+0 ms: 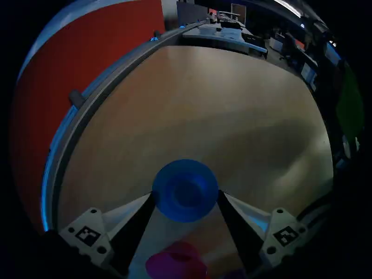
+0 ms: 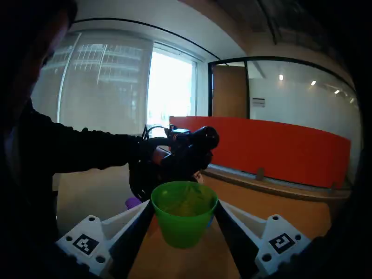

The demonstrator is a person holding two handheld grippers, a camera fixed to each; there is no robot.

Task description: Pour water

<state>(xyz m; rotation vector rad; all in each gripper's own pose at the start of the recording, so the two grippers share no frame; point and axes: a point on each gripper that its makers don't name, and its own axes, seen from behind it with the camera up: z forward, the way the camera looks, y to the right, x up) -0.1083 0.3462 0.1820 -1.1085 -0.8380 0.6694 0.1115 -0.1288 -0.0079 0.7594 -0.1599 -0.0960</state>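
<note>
The left gripper [image 1: 185, 197] is found with its jaws pinching a blue round plastic cup [image 1: 185, 186], one finger on each side, held over the wooden worktop [image 1: 209, 107]. The cup is presented end-on as a disc, and it cannot be told whether its mouth or its base faces the camera. A magenta plastic cup [image 1: 176, 264] is noted at the near edge, below the blue one and partly cut off. A red partition panel [image 1: 93, 69] runs along the left side of the worktop.

The right gripper [image 2: 184, 208] is found with its jaws pinching a green translucent plastic cup [image 2: 183, 225], held upright. It cannot be established whether it contains water. Beyond it, the person's dark sleeve [image 2: 79, 149] is seen reaching across.

The step in hand is judged to be positioning before the pour: both cups are gripped and no stream is seen. The next move is judged to require that the pouring rim be brought directly over the receiving cup. The tilt should then be made slowly and the grip kept firm, so that nothing is spilled on the worktop.
</note>
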